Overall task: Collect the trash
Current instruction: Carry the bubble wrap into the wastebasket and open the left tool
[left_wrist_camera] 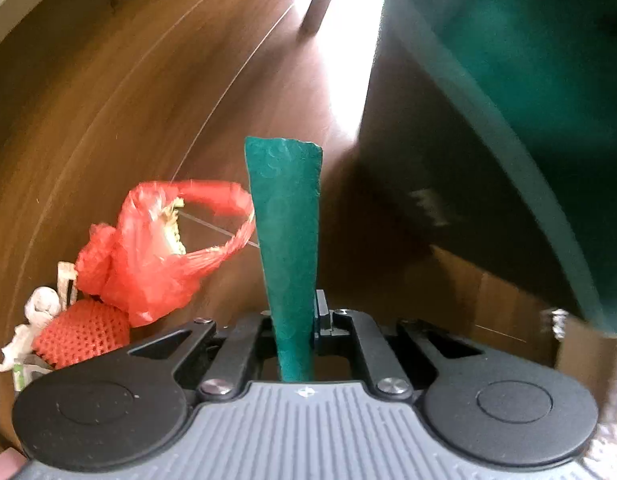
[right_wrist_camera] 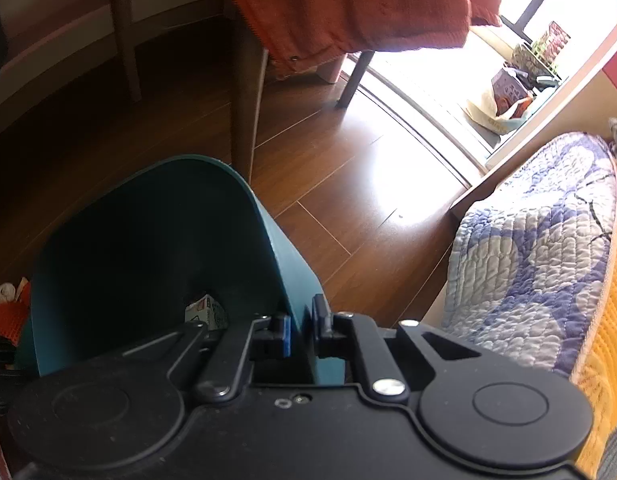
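A dark wooden floor (right_wrist_camera: 332,184) runs under chair legs toward a bright window. In the right wrist view, the right gripper (right_wrist_camera: 300,326) is clenched on the rim of a teal bin (right_wrist_camera: 148,240) at lower left; a small printed carton (right_wrist_camera: 206,312) lies inside it. In the left wrist view, the left gripper (left_wrist_camera: 294,240) is closed, with a red plastic bag (left_wrist_camera: 148,256) hanging at its left side above a red mesh ball (left_wrist_camera: 82,338) and white scraps (left_wrist_camera: 32,320) at lower left.

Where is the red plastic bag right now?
In the left wrist view the red plastic bag hangs at the lower left, its handle loop against the shut left gripper, just above the red foam net.
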`<move>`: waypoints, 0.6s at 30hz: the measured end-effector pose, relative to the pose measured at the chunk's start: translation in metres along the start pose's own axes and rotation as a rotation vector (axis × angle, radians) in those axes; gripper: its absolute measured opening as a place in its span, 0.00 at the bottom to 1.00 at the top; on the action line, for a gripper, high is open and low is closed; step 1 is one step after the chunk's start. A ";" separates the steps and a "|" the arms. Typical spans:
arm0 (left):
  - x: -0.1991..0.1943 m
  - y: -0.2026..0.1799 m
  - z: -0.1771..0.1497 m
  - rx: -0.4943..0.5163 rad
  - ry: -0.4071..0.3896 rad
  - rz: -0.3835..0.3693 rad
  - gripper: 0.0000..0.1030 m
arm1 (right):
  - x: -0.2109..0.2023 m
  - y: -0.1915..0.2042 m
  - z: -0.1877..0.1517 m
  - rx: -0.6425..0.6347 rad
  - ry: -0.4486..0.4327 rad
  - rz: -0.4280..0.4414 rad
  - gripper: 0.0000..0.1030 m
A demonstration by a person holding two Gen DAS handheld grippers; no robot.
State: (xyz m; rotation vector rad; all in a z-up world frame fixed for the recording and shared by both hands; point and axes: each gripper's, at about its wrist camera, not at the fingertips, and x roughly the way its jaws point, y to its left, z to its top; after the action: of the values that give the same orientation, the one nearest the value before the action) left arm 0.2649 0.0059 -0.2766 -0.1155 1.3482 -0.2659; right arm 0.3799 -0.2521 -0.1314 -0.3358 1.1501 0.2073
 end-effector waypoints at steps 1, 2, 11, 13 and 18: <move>-0.007 -0.002 0.000 0.001 -0.007 -0.008 0.05 | -0.002 0.004 -0.001 -0.002 -0.002 0.001 0.10; -0.018 -0.002 0.001 -0.007 -0.014 -0.020 0.05 | -0.004 0.007 -0.001 -0.003 -0.002 -0.001 0.10; -0.117 -0.017 0.031 -0.016 -0.169 -0.080 0.05 | -0.016 0.035 -0.004 -0.033 -0.007 -0.028 0.12; -0.127 -0.027 0.037 -0.001 -0.187 -0.092 0.05 | -0.017 0.040 -0.003 -0.048 -0.004 -0.038 0.12; -0.117 -0.056 0.050 0.033 -0.182 -0.103 0.05 | -0.017 0.044 -0.002 -0.038 0.005 -0.054 0.12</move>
State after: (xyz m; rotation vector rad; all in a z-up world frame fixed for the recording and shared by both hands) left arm 0.2838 -0.0218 -0.1420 -0.1779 1.1586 -0.3560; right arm 0.3571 -0.2120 -0.1230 -0.4004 1.1417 0.1809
